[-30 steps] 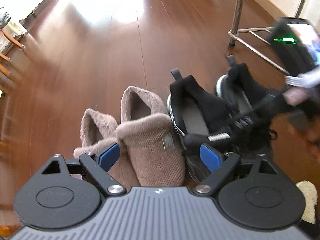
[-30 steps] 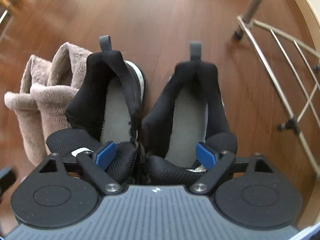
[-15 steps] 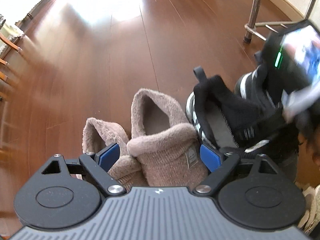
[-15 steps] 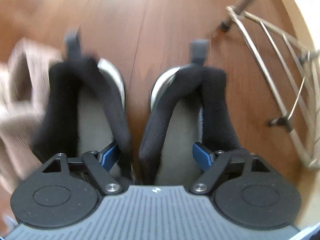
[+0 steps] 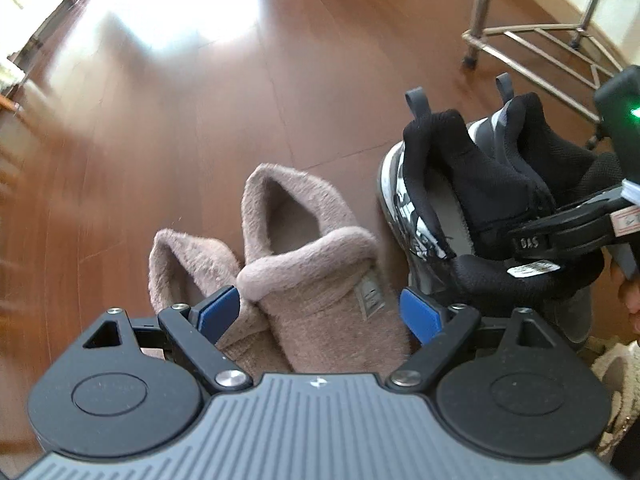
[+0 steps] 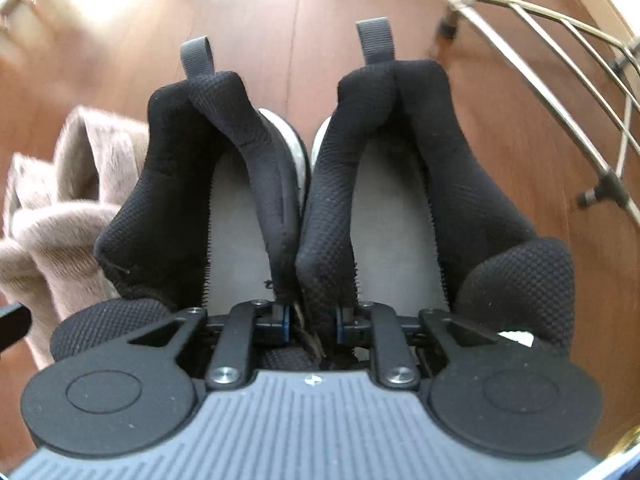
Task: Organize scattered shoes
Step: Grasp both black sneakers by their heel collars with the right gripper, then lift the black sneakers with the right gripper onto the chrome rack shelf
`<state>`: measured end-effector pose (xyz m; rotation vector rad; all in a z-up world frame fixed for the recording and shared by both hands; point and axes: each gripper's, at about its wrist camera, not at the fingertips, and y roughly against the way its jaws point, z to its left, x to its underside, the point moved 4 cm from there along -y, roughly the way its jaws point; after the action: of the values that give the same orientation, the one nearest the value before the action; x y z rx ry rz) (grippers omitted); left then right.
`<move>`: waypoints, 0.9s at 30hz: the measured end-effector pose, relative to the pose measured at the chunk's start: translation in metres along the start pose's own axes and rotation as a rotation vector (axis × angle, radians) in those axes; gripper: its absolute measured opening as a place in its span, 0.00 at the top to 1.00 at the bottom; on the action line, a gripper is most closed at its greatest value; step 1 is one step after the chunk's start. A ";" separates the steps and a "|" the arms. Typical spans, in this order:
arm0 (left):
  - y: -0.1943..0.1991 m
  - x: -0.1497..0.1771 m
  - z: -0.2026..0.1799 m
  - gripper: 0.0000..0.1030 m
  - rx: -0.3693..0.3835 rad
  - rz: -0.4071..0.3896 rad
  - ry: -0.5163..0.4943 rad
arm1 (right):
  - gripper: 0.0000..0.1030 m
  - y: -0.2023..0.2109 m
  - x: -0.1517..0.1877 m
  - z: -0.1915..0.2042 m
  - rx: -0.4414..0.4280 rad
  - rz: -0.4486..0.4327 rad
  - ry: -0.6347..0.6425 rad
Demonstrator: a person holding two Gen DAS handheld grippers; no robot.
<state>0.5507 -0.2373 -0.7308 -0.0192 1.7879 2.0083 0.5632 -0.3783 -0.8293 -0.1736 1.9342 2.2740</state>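
Four shoes show here, two pairs, lined up side by side on the wooden floor (image 5: 224, 128) near the metal rack (image 6: 560, 64) that stands toward its far right edge. Count them: two black sneakers (image 6: 304, 184) and two fuzzy tan slippers (image 5: 304, 280), heels all pointing the same way. The right hand-held gripper (image 6: 311, 322) is clamped on the two inner collars of the sneakers, pinching them together so the pair moves as one; in the left wrist view its dark arm reaches across the sneaker tongues. The left hand-held gripper (image 5: 320, 314) hangs over the slippers with its blue pads (image 5: 218, 312) spread wide, straddling the nearer slipper and gripping nothing. My read on progress: well along. Both pairs look matched and sit just beside each other, slippers touching, sneakers touching. What seems left is setting the sneakers square in their spot, letting go, and maybe nudging the slippers level, since one sits a little behind the other.
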 end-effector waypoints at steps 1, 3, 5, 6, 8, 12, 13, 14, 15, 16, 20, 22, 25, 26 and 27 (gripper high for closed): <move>0.004 -0.001 -0.002 0.13 0.006 -0.007 -0.007 | 0.85 0.006 0.001 -0.005 -0.012 -0.018 -0.021; 0.010 -0.003 -0.005 0.13 0.013 -0.017 -0.017 | 0.85 0.024 0.003 -0.017 -0.038 -0.067 -0.074; 0.019 -0.006 -0.007 0.13 0.016 -0.028 -0.026 | 0.85 0.043 0.003 -0.027 -0.051 -0.109 -0.115; 0.023 -0.007 -0.008 0.13 0.018 -0.034 -0.030 | 0.85 0.053 0.003 -0.031 -0.056 -0.126 -0.131; 0.038 -0.011 -0.009 0.13 0.024 -0.045 -0.036 | 0.85 0.080 0.002 -0.040 -0.066 -0.164 -0.171; 0.088 -0.023 -0.011 0.13 0.051 -0.076 -0.073 | 0.85 0.149 -0.003 -0.049 -0.091 -0.235 -0.226; 0.100 -0.026 -0.012 0.13 0.057 -0.084 -0.082 | 0.85 0.170 -0.005 -0.050 -0.100 -0.248 -0.240; 0.119 -0.030 -0.011 0.13 0.069 -0.096 -0.095 | 0.85 0.197 -0.006 -0.051 -0.111 -0.262 -0.259; 0.142 -0.036 -0.010 0.13 0.084 -0.111 -0.109 | 0.85 0.220 -0.008 -0.052 -0.120 -0.270 -0.276; 0.165 -0.041 -0.010 0.13 0.098 -0.126 -0.124 | 0.85 0.238 -0.008 -0.054 -0.127 -0.276 -0.288; 0.263 -0.064 -0.005 0.13 0.151 -0.187 -0.182 | 0.85 0.344 -0.007 -0.060 -0.164 -0.307 -0.378; 0.322 -0.078 -0.001 0.13 0.161 -0.222 -0.203 | 0.85 0.390 0.000 -0.063 -0.171 -0.326 -0.412; 0.397 -0.096 0.005 0.13 0.178 -0.257 -0.192 | 0.85 0.475 0.005 -0.063 -0.187 -0.379 -0.471; 0.423 -0.103 0.007 0.13 0.191 -0.267 -0.181 | 0.85 0.512 0.007 -0.063 -0.196 -0.408 -0.493; 0.445 -0.108 0.008 0.13 0.201 -0.282 -0.175 | 0.85 0.547 0.010 -0.062 -0.206 -0.439 -0.514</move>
<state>0.5004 -0.2906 -0.2788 -0.0309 1.7578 1.5796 0.4495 -0.5252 -0.3109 -0.0246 1.2636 1.9694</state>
